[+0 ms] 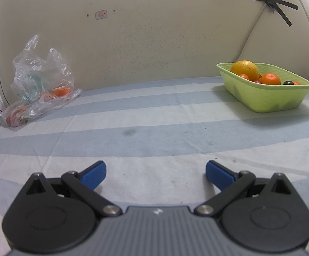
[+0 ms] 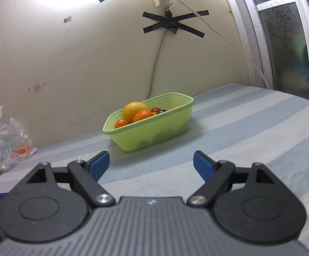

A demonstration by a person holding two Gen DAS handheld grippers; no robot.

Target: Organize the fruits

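A light green basket (image 1: 267,98) (image 2: 154,132) stands on the striped cloth near the wall. It holds a big yellow-orange fruit (image 1: 245,70) (image 2: 135,109), small oranges (image 1: 270,79) (image 2: 142,115) and a dark round fruit (image 1: 288,83). A clear plastic bag (image 1: 39,81) (image 2: 7,143) at the far left has one orange (image 1: 60,91) (image 2: 22,150) inside. My left gripper (image 1: 155,173) hangs open over bare cloth, well short of both. My right gripper (image 2: 151,164) is open too, facing the basket from a short distance.
The blue and white striped cloth (image 1: 154,128) covers the whole surface up to a cream wall. A cable taped with black crosses (image 2: 171,24) runs down the wall behind the basket. A window frame (image 2: 282,42) borders the right side.
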